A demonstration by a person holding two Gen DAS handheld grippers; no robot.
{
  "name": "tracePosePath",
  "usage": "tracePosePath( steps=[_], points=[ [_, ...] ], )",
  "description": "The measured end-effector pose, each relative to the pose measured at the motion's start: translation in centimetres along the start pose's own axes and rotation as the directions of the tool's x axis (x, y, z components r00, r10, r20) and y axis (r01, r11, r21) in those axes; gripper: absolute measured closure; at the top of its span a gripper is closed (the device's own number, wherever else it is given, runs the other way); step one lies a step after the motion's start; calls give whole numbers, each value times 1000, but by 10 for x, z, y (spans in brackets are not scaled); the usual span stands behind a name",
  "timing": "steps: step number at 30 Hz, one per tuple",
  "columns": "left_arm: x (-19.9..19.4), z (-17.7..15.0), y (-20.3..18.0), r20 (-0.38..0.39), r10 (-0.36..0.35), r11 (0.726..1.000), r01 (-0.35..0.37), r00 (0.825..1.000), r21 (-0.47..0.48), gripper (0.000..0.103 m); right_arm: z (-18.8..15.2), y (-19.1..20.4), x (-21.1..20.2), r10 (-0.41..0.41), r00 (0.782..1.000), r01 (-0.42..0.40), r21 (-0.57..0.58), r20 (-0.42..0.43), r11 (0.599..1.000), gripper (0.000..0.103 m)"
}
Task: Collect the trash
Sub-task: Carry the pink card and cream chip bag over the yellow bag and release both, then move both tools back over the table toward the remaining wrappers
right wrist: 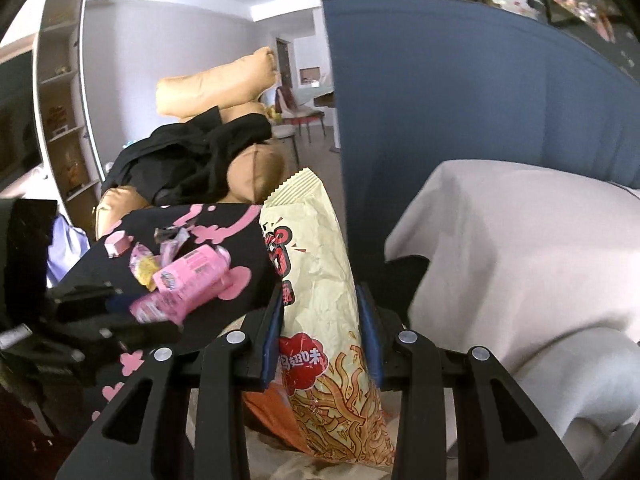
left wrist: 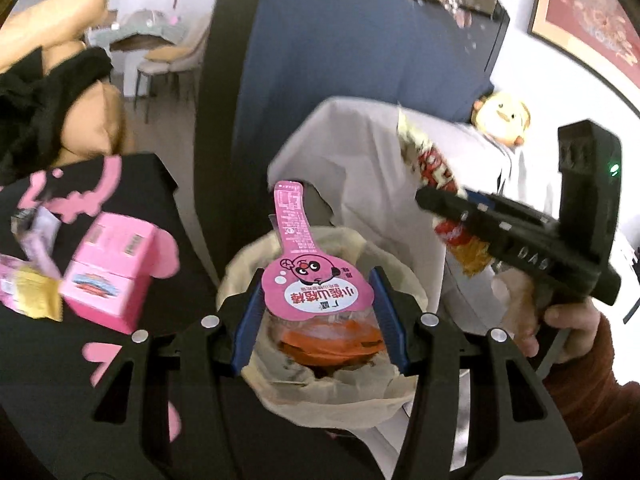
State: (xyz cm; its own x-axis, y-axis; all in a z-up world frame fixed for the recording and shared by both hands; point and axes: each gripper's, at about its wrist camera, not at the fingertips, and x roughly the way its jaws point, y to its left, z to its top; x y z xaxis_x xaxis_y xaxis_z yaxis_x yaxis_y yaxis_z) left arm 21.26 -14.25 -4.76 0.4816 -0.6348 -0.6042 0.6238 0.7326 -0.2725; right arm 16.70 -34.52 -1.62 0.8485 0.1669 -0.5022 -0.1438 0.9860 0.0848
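A living room: blue partition [right wrist: 460, 112] across the upper frames, tan cushions [right wrist: 216, 88] with a black garment [right wrist: 188, 160] at upper left, pale grey cloth [right wrist: 520, 248] draped at right. A black tabletop [left wrist: 132, 360] patterned with pink blossoms fills the left of both views.

In the left wrist view we see the left gripper [left wrist: 319, 316] at lower centre, its jaws pinching a clear plastic snack cup [left wrist: 320, 332] with orange contents; the cup's pink peel-back lid [left wrist: 308, 280] stands up towards frame centre. Directly behind the cup is a bin lined with a beige bag [left wrist: 400, 264], its mouth open.

In the right wrist view the right gripper [right wrist: 320, 320] sits at lower centre, jaws pinching a cream snack bag [right wrist: 320, 248] printed with red lettering and noodle strips, the crimped top pointing up-frame. The same bag shows at right in the left wrist view, held in the black gripper body, with a hand [left wrist: 568, 328] in a rust sleeve on the handle.

Left on the tabletop: a pink carton [left wrist: 108, 276], touching a yellow-and-pink wrapper [left wrist: 32, 292]; in the right wrist view more small wrappers [right wrist: 168, 244] lie just beyond them. A plush toy [left wrist: 502, 116] sits at upper right in the left view, blurred.
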Motion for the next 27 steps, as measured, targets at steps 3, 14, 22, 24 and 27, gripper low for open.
tracePosePath(
  steps=[3,14,22,24,27],
  points=[
    [16,-5,-6,-34,-21,1000,21,999,-4,54,-2,-9,3,-12,1000,13,14,-6,1000,70],
    [58,0,-10,-88,-69,997,68,994,-21,43,-9,-26,8,-31,999,33,59,-30,998,70],
    [48,-8,5,-90,-3,999,-2,996,-53,41,-16,-18,26,-10,997,14,53,-77,999,70],
    [40,-8,10,-85,8,998,-14,996,-61,41,-19,-12,31,-2,996,6,43,-89,999,70],
    [19,-10,24,-61,23,996,-28,998,-84,41,-23,-3,41,14,994,-10,32,-112,999,70]
  ],
)
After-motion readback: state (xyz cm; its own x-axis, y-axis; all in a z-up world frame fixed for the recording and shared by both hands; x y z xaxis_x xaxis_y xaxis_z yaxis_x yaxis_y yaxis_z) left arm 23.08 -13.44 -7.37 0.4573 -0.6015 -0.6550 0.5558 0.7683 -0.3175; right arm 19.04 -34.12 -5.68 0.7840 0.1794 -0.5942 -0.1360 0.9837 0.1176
